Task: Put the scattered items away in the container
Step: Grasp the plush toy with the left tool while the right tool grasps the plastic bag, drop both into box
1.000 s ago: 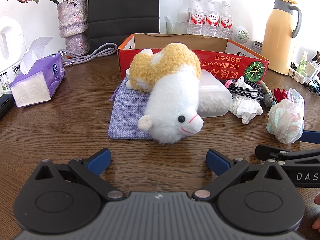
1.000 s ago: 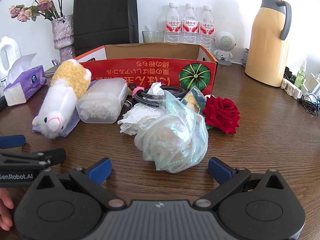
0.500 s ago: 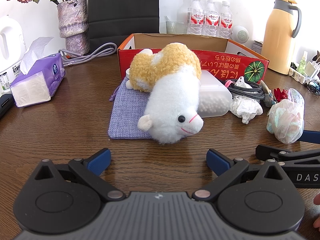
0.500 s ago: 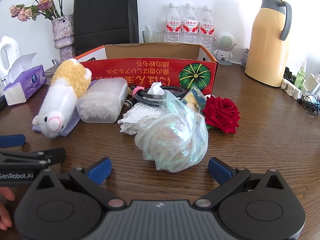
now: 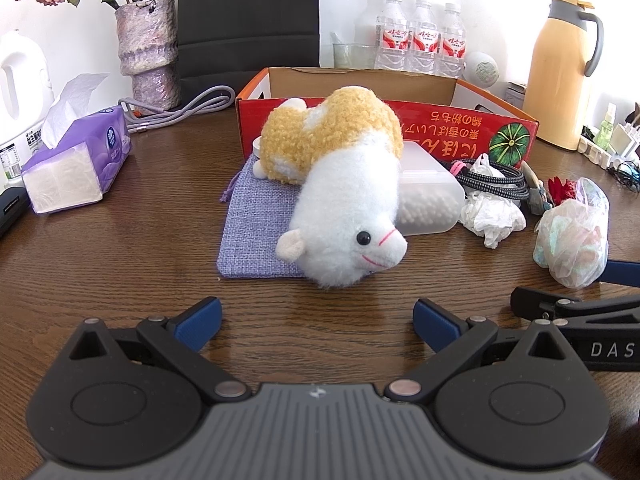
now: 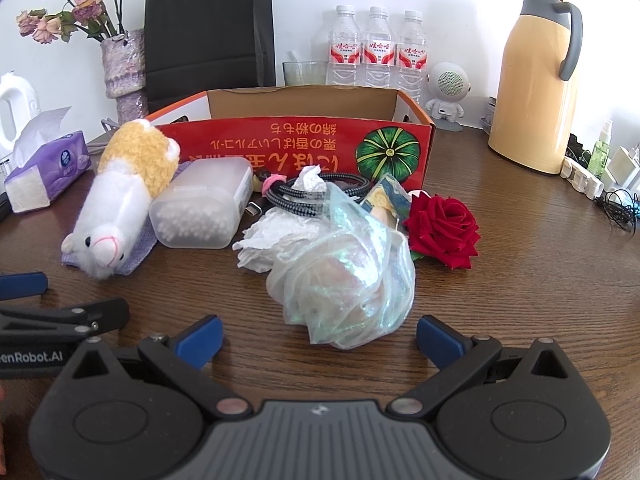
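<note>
On the brown wooden table in front of me, my left gripper sits low with its blue-tipped fingers spread wide and nothing between them, pointed at the plush alpaca that lies on its side across a purple cloth pouch. My right gripper is likewise spread apart and empty, its tips flanking the near edge of a crumpled iridescent plastic bag without touching it, as far as I can tell. Just behind the bag lie a wad of white tissue, a coiled braided cable and a red rose; a frosted plastic box of cotton swabs rests between the cable and the alpaca, touching the toy's back. The container, a red cardboard box with a pumpkin picture on its front wall, stands right behind all of these, open at the top, and I cannot see what lies inside it. A purple tissue pack sits well off to the left, and a yellow thermos jug stands at the far right.
</note>
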